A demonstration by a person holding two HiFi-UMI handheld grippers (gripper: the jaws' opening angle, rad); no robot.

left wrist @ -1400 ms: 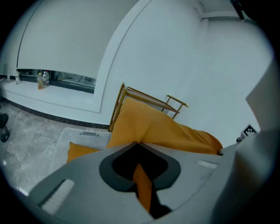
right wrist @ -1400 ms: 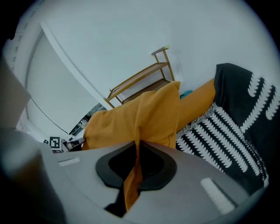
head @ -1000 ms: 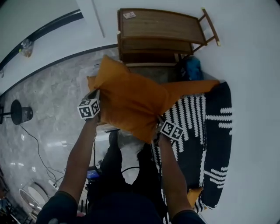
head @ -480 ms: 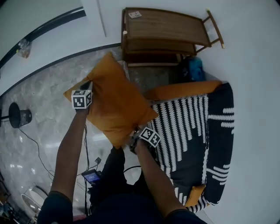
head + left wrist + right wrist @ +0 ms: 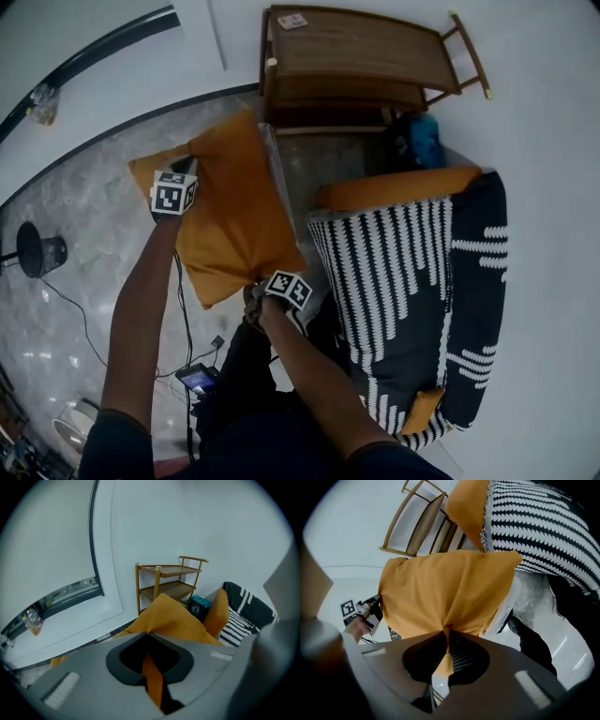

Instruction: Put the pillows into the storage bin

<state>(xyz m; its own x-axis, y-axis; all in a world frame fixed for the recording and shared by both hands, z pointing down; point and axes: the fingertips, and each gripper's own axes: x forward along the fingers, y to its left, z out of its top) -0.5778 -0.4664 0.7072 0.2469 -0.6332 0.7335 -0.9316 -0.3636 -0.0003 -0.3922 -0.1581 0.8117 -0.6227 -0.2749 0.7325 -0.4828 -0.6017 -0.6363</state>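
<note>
The grey marble floor (image 5: pixel 84 216) fills the room below you, with white wall behind. In the head view the sofa (image 5: pixel 469 281), under its black-and-white striped throw, lies at 3 o'clock of your load, and a wooden trolley (image 5: pixel 347 56) stands at 12 to 1 o'clock against the wall.

The orange pillow (image 5: pixel 230 216) hangs in the air between your two hands, over the floor and just beside the sofa's edge. A second orange pillow (image 5: pixel 394 187) rests on the sofa at 2 o'clock. What looks like the clear plastic storage bin (image 5: pixel 509 603) peeks out from under the pillow's 3 o'clock edge.

Your left gripper (image 5: pixel 149 633) has its fingers pinched tight on the fabric at the pillow's 10 o'clock corner. Your right gripper (image 5: pixel 446 632) is clamped the same way on the 5 o'clock corner.

Expect the pillow to be light, soft and floppy: it sags between the two pinches and will fold rather than push. Opposite corners suit it well, since the cover bunches into a firm tab there. The fabric could slip if you tug, and the bin's rim may catch a drooping edge.
</note>
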